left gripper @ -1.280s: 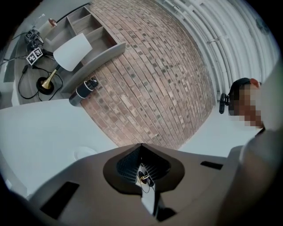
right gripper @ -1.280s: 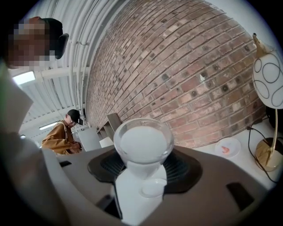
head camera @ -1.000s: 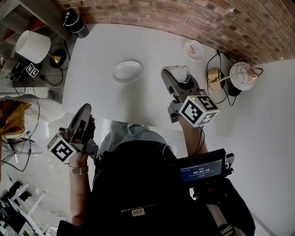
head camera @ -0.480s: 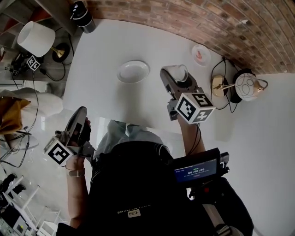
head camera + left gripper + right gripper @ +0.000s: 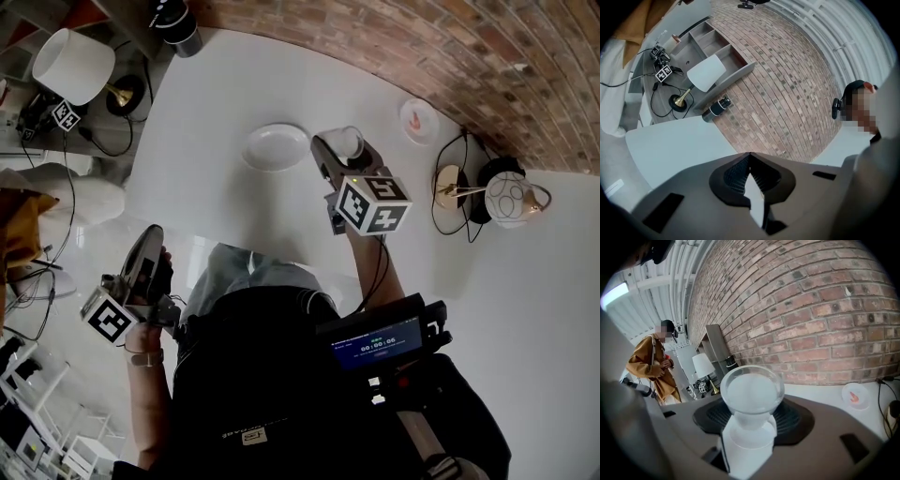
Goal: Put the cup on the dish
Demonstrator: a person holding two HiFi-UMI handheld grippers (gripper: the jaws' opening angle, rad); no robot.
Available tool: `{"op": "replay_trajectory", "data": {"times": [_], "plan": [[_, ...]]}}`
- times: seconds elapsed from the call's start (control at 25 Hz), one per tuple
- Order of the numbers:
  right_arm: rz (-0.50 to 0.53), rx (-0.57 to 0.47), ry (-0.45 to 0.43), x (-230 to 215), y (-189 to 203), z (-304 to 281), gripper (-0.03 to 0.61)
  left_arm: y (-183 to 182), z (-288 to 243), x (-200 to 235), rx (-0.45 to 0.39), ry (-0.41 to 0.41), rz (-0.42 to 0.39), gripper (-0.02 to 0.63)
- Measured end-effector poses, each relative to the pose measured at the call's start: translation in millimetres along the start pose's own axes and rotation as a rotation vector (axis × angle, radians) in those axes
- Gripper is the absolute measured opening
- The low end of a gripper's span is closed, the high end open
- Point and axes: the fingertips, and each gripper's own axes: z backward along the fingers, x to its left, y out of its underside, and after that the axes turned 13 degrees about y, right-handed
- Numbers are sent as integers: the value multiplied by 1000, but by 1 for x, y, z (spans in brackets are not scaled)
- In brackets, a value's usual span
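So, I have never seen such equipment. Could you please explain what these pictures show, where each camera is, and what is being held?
There is no robot here: a person holds a two-jaw gripper in each hand. The head view comes from a camera on the person's head, looking down at a white table. The other two views come from a camera riding on each gripper, looking along its jaws. On the table lie a white dish and, near the brick wall, a small saucer with something pink on it. The right gripper is shut on a white cup, just right of the dish and not on it yet. The left gripper is shut and empty, at the person's side.
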Motion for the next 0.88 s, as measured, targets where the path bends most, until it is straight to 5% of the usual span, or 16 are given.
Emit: {"op": "replay_trajectory", "data": {"times": [0.88], "plan": [[179, 184, 3, 11, 101, -101, 261, 1, 14, 23, -4, -98, 32, 5]]}}
